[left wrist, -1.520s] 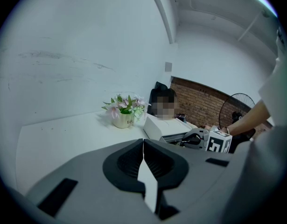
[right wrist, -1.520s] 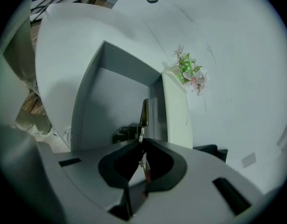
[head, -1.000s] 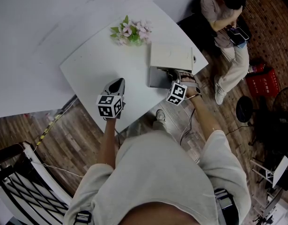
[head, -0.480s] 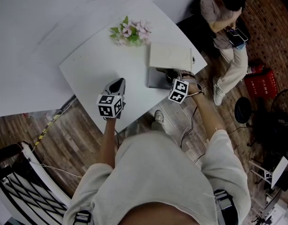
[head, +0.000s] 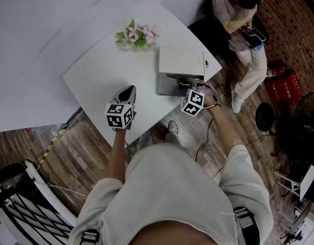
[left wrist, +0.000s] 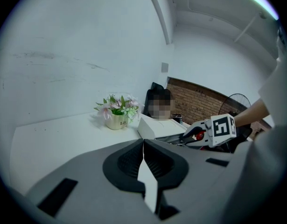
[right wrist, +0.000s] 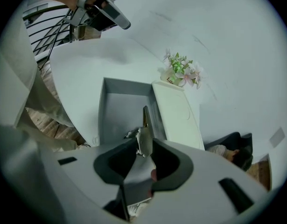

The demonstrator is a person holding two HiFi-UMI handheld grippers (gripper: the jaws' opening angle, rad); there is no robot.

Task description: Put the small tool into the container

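Silvery, thin and pointed, the small metal piece (right wrist: 144, 132) stands upright, pinched in the right tool's (right wrist: 143, 148) closing jaws over the open grey container (right wrist: 120, 111) on the white desk (right wrist: 78, 78), while the left tool (left wrist: 143, 146) is pressed together.

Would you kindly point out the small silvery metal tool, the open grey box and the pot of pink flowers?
small silvery metal tool (right wrist: 145, 140), right gripper view, its shiny middle.
open grey box (right wrist: 121, 110), right gripper view, bare inner floor.
pot of pink flowers (head: 139, 34), head view, the blooms.
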